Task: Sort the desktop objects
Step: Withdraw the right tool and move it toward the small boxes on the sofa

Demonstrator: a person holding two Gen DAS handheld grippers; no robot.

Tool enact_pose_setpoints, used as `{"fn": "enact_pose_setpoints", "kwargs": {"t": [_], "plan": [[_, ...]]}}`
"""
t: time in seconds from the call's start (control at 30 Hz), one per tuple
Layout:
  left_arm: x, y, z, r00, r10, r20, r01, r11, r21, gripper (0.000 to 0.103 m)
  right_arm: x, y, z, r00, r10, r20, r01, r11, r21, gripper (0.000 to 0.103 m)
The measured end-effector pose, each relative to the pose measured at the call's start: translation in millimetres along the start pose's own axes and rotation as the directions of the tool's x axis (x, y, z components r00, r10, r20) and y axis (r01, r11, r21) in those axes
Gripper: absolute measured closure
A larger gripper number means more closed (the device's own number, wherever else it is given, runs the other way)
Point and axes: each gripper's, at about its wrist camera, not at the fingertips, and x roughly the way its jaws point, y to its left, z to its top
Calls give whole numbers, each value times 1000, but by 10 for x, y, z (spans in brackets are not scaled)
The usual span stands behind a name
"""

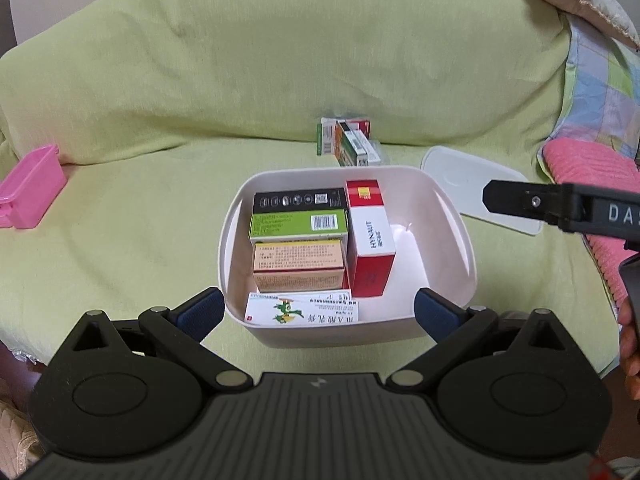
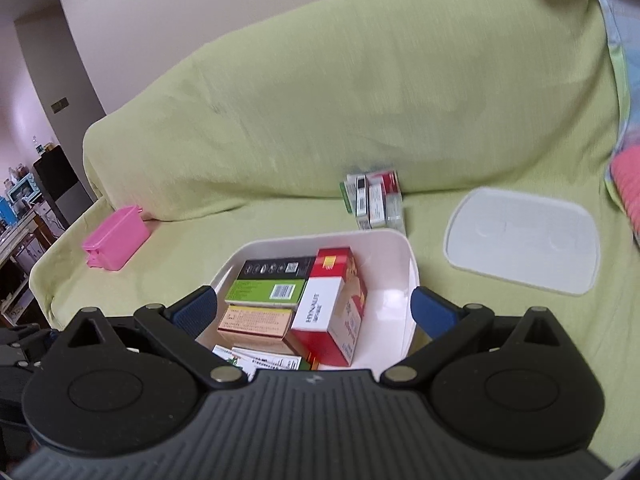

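Soft, even indoor light fills both views, with no hard shadows on the green sofa cover. Inside the white bin a pale glare marks the floor. Fisheye bending curves the edges and darkens the corners. The right wrist view is slightly smeared by motion blur; small box print is unreadable.

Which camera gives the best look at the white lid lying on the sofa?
The right wrist view: the white lid shows whole and unobstructed, right of the white bin. In the left wrist view the lid is partly covered by the other gripper's black body.
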Motion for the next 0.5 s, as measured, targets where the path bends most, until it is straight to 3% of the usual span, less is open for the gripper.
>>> {"fn": "enact_pose_setpoints", "kwargs": {"t": [0.2, 0.5], "plan": [[86, -55, -2, 999, -38, -1, 38, 999, -3, 1, 37, -138, -95, 1000, -21, -11, 21, 1000, 18, 1], [324, -97, -15, 997, -80, -24, 80, 996, 28, 1, 351, -378, -252, 993, -39, -112, 47, 997, 69, 1]]}}
